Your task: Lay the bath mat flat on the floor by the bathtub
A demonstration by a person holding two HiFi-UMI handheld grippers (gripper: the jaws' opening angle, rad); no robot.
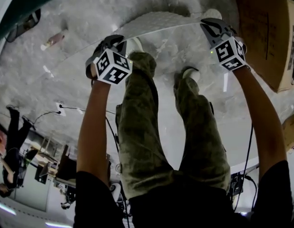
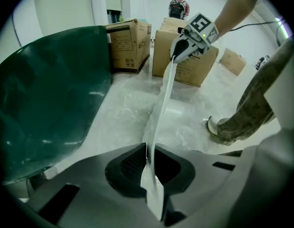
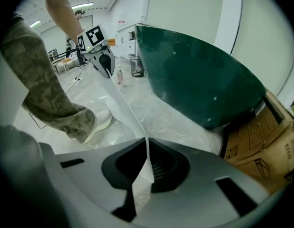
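- if one corner is let go before the other, the bath mat (image 1: 161, 22) would likely swing and land skewed or folded over, since it hangs only by its near edge
- only a thin strip of that edge sits in each grip; a tug to straighten it could pull it out of the pads early
- lowered straight down, the slack middle may buckle under itself instead of spreading flat
- the person's shoes (image 1: 191, 73) stand just behind the held edge, so that edge could drape onto them or get stepped on
- the left gripper (image 2: 148, 158) is clamped on the mat's edge, the white sheet running edge-on between its jaws
- the right gripper (image 3: 147, 146) is likewise pinched tight on the same edge, at the other corner
- the mat is stretched between the two grippers just above the floor, and its far part seems to reach the floor ahead of them
- it lies beside the green bathtub (image 3: 199, 80), with a cardboard box (image 1: 266, 32) near the right-hand end
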